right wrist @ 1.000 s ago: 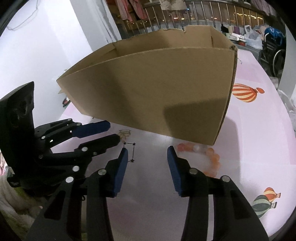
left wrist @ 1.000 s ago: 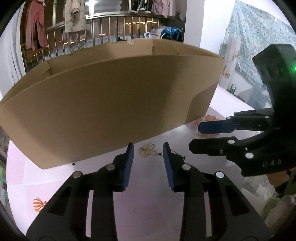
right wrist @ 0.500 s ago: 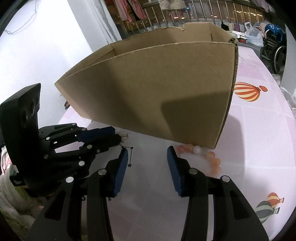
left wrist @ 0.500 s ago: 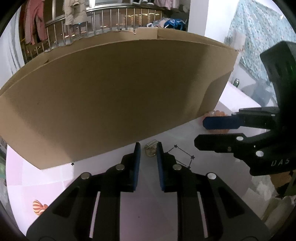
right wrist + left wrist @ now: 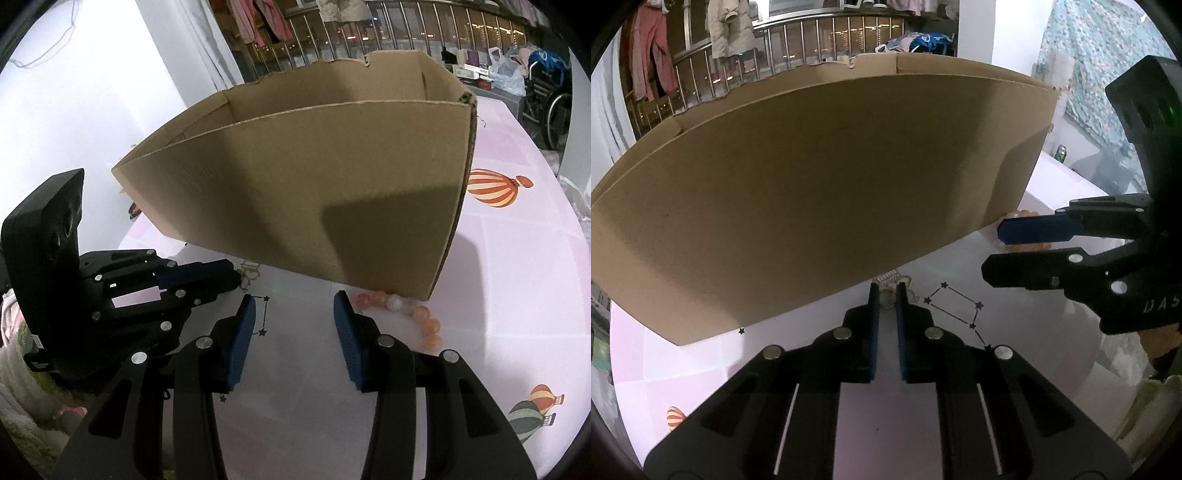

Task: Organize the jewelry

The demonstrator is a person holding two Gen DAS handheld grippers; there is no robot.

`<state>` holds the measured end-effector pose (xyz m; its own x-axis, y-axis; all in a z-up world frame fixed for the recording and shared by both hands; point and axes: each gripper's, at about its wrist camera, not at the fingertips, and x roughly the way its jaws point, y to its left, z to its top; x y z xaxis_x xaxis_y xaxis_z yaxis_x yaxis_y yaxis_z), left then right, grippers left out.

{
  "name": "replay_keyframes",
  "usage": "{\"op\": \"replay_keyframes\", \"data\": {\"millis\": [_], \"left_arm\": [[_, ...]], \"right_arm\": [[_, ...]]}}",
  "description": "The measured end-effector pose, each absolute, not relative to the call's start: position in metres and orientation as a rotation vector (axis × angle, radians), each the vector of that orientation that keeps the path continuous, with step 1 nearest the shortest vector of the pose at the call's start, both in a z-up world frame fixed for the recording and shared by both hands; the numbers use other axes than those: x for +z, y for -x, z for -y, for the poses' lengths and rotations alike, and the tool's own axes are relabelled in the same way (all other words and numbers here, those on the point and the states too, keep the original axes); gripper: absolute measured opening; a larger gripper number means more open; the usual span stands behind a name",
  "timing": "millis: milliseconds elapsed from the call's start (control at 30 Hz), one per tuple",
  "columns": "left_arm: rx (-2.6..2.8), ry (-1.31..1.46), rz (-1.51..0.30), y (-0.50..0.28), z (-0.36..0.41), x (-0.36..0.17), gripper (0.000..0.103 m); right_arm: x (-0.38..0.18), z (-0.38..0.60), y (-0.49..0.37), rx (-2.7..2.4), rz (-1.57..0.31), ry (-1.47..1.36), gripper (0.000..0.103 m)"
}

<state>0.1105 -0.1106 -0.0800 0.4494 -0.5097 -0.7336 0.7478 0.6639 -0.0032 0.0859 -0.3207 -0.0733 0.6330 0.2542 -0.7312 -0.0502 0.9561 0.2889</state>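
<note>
My left gripper [image 5: 885, 295], jaws closing on the small gold piece [image 5: 886, 300] at lower centre, may pinch only its edge and drop it, while my right gripper [image 5: 293, 314] waits half-open and empty.

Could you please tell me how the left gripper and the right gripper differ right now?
The left gripper is closing its jaws around a small gold trinket; the right gripper stands wide with nothing between. The right sits nearer the bead bracelet. Both have blue pads and point at the cardboard box.
</note>
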Motion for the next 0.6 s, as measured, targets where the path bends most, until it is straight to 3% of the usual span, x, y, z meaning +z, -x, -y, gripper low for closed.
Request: {"op": "replay_keyframes", "data": {"millis": [100, 200, 600], "left_arm": [[-0.797, -0.336, -0.776, -0.11, 0.108, -0.08, 0.007], [-0.789, -0.335, -0.783, -0.109, 0.106, -0.081, 0.0], [-0.735, -0.287, -0.795, -0.101, 0.08, -0.083, 0.0]], "right_arm": [[-0.072, 0.32, -0.087, 0.178, -0.87, -0.25, 0.043], [-0.069, 0.319, -0.087, 0.184, -0.865, -0.241, 0.043], [-0.065, 0.294, -0.105, 0.22, -0.865, -0.156, 0.043]]}}
